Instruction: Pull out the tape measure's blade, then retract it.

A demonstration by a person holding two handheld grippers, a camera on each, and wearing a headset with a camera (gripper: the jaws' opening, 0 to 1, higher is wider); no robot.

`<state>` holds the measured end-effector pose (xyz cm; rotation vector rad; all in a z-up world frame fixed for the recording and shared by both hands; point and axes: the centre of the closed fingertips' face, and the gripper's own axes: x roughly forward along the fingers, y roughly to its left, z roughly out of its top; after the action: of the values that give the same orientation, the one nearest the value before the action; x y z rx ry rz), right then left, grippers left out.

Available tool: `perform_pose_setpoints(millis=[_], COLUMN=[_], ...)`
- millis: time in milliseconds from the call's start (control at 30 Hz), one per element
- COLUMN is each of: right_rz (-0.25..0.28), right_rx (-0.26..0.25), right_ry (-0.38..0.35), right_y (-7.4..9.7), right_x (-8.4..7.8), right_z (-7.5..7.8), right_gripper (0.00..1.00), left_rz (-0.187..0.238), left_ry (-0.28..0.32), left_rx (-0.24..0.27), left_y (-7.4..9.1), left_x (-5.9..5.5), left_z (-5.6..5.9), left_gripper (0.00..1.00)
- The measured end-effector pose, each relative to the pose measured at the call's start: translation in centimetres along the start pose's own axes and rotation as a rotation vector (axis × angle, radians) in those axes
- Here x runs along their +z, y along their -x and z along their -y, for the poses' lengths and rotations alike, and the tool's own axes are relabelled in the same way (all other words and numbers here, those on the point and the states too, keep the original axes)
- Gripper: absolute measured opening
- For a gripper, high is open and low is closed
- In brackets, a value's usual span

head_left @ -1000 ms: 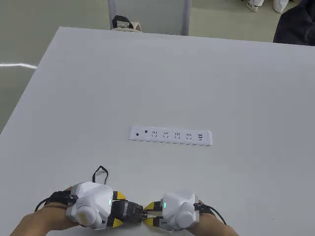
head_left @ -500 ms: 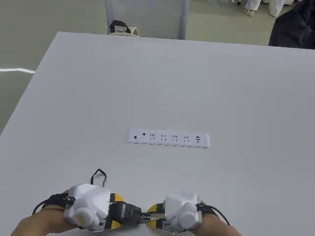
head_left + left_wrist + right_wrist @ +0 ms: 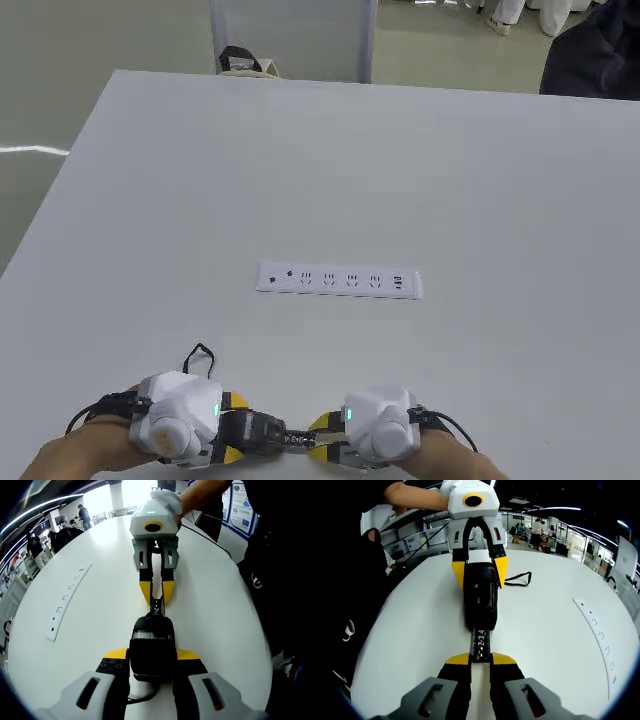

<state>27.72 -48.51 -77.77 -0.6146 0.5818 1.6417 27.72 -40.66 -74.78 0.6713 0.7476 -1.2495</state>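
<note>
A black tape measure point(image 3: 260, 432) lies at the table's near edge, and my left gripper point(image 3: 238, 430) is shut on its case. In the left gripper view the case point(image 3: 151, 647) sits between the yellow-tipped jaws of my left gripper point(image 3: 152, 656). A short length of blade point(image 3: 480, 642), with the numbers 2, 3 and 4 on it, runs from the case point(image 3: 480, 597) to my right gripper point(image 3: 480, 660), which is shut on the blade's end. In the head view my right gripper point(image 3: 318, 437) faces the left one, with the blade point(image 3: 297, 437) stretched between them. The tape's black wrist strap point(image 3: 200, 354) lies loose on the table.
A white power strip point(image 3: 338, 281) lies across the middle of the white table point(image 3: 330, 170). A grey chair point(image 3: 290, 35) with a black bag point(image 3: 238, 60) beside it stands beyond the far edge. A person in dark clothes point(image 3: 590, 50) is at the far right.
My right gripper has moved right, away from the case, and a short stretch of blade now shows between the grippers. The head camera has shifted a little.
</note>
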Motion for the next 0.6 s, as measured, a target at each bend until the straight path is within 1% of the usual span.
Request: perform_pose_setpoints(millis=[267,600], right_rz=[-0.013,-0.029], right_rx=[0.004,0.002], right_ry=[-0.015,-0.016], right_y=[1.0,2.6], right_x=[-0.9,-2.0], right_z=[-0.1,-0.1], right_gripper=[0.11,0.11], left_rz=[-0.005,-0.009], left_ry=[0.0,0.001], left_rx=[0.003,0.005], left_y=[-0.2,-0.1], left_x=[-0.4,-0.4], left_z=[-0.1,-0.1], left_gripper=[0.28,0.28])
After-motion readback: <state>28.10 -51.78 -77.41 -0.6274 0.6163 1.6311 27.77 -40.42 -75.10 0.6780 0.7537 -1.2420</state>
